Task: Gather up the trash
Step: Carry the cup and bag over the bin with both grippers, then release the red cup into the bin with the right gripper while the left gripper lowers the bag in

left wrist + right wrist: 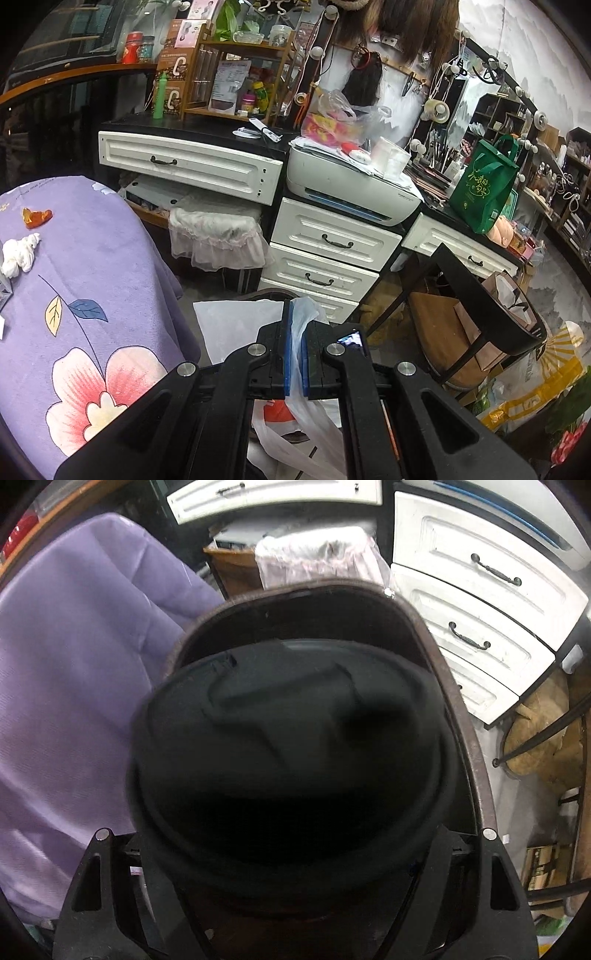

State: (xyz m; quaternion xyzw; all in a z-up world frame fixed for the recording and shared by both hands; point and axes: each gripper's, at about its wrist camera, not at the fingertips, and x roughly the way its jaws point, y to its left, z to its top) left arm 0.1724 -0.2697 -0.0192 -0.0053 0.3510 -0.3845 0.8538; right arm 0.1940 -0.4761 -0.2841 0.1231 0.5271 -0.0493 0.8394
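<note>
In the left wrist view my left gripper [295, 354] is shut on the edge of a thin white plastic bag [303, 417] that hangs below it. A crumpled white tissue [18, 254] and an orange wrapper [36, 217] lie on the purple floral cloth [92, 266] to the left. In the right wrist view a round black container [291, 768] with a dark inside fills the space between the right gripper's arms. The right fingertips are hidden behind it, so its jaws cannot be judged.
White drawers [325, 243] and a white printer [351, 184] stand ahead. A green tote bag [484, 184] sits on the counter at right. A dark chair frame [491, 306] and paper bags stand at lower right. A brown curved rim [458, 686] lies behind the black container.
</note>
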